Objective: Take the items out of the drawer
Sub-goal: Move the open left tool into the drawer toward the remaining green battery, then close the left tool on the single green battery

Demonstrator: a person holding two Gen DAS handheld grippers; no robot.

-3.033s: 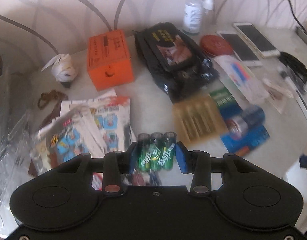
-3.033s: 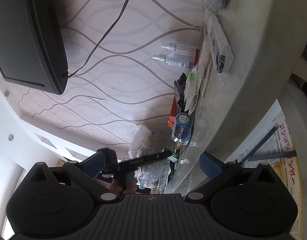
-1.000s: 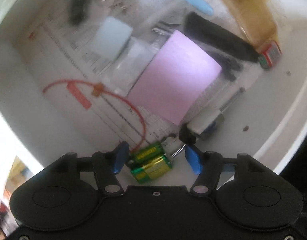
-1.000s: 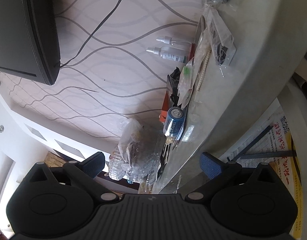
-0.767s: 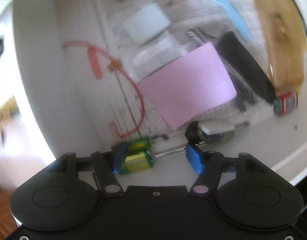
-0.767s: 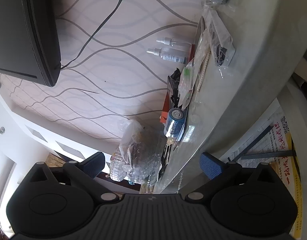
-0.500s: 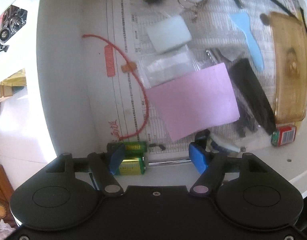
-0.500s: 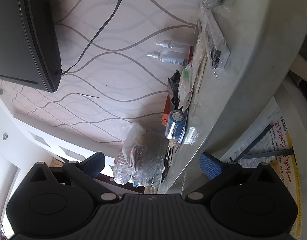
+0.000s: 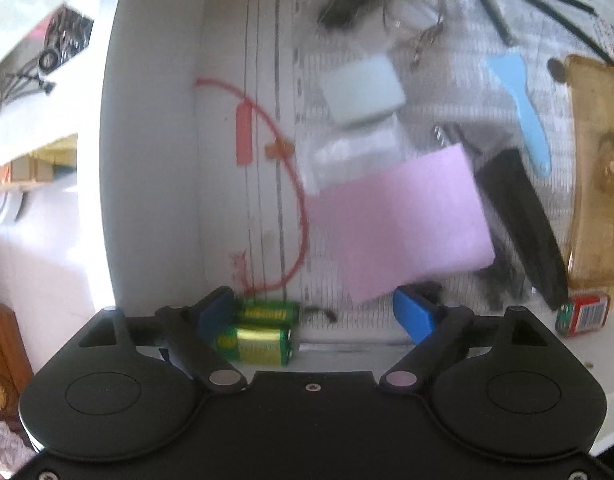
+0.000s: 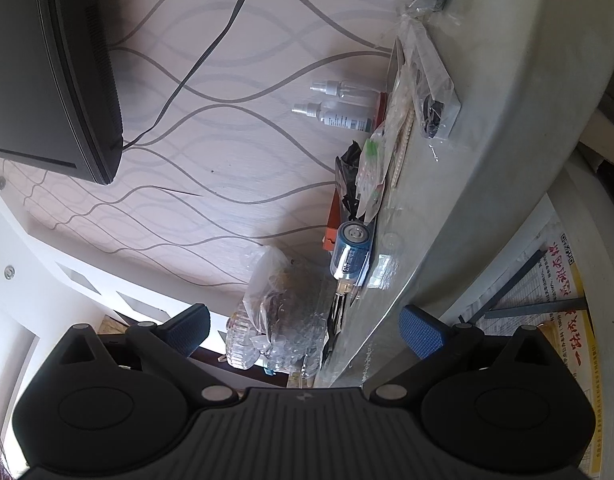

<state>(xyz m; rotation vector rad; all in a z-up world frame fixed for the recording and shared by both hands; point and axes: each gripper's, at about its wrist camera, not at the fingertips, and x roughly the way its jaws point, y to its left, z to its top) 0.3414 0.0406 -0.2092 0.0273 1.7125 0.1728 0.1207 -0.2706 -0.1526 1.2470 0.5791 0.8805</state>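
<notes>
My left gripper [image 9: 315,314] points down into the open drawer [image 9: 155,160]. Its jaws are opening and stand wide. Two green batteries [image 9: 259,330] lie on the drawer floor between them, right against the left pad; the right pad is well clear, so nothing is gripped. Just ahead lies a pink note pad [image 9: 403,220]. My right gripper [image 10: 303,330] is open and holds nothing. It points level along the grey table top [image 10: 487,120], with the view rolled on its side.
The drawer also holds a white block [image 9: 363,90], a blue scraper [image 9: 523,116], a black bar [image 9: 523,220], an amber case [image 9: 599,200], a red-and-green battery [image 9: 583,314] and a red cord loop [image 9: 299,200]. On the table lie a blue battery [image 10: 351,254] and spray bottles [image 10: 339,114].
The left gripper rolled and sank slightly over the drawer while its jaws spread. The green batteries went from mid-gap to beside the left pad. The right gripper kept still.
</notes>
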